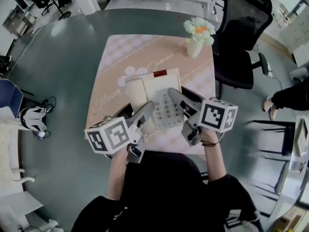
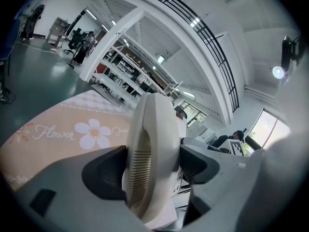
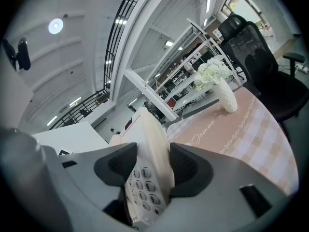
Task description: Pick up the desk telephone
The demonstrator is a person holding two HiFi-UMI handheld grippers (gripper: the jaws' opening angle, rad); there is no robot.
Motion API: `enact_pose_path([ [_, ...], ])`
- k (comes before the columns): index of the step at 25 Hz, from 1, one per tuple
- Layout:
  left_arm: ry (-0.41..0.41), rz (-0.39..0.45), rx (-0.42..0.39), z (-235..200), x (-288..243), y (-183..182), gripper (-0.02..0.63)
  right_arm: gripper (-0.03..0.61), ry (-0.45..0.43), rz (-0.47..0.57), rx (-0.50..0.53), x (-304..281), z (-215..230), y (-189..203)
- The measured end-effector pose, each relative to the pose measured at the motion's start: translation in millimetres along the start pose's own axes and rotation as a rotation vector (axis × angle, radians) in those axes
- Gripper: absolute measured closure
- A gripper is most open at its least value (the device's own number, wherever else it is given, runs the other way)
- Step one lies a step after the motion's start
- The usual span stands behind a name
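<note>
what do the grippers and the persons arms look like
The left gripper and right gripper are grey, with tapered jaws, dark inner pads and a white cube of black square markers. The person wears a black short-sleeved top and a dark wristband.

Phone [image 1: 159, 88] — smooth, faintly glossy cream plastic; desk [image 1: 120, 52] cloth matt, printed; left hand-held gripper [image 2: 153, 170] — matt grey plastic.

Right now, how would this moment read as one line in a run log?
left tongs: shut on desk telephone, handset side | right tongs: shut on its keypad edge
</note>
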State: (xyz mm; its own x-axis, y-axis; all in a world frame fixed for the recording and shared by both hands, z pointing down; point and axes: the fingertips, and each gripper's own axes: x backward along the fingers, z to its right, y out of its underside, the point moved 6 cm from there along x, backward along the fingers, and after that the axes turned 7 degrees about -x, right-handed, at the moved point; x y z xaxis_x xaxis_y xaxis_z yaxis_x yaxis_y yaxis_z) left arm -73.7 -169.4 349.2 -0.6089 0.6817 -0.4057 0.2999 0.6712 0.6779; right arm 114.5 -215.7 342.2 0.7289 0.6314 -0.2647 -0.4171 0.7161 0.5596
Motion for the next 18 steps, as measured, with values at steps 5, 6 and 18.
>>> enact_pose_path([
  [5, -0.002, 0.004, -0.01, 5.9, 4.2, -2.0, 0.279, 0.376, -0.022, 0.009, -0.001, 3.7, -5.8, -0.7],
  [6, 0.0, 0.007, -0.011, 7.2, 4.8, -3.0, 0.279, 0.376, -0.017, 0.01, -0.002, 4.7, -6.1, -0.7],
  [18, 0.0, 0.019, -0.019, 9.7, 7.0, -4.9, 0.279, 0.377, -0.056, 0.019, 0.019, 3.5, -11.9, -2.6],
])
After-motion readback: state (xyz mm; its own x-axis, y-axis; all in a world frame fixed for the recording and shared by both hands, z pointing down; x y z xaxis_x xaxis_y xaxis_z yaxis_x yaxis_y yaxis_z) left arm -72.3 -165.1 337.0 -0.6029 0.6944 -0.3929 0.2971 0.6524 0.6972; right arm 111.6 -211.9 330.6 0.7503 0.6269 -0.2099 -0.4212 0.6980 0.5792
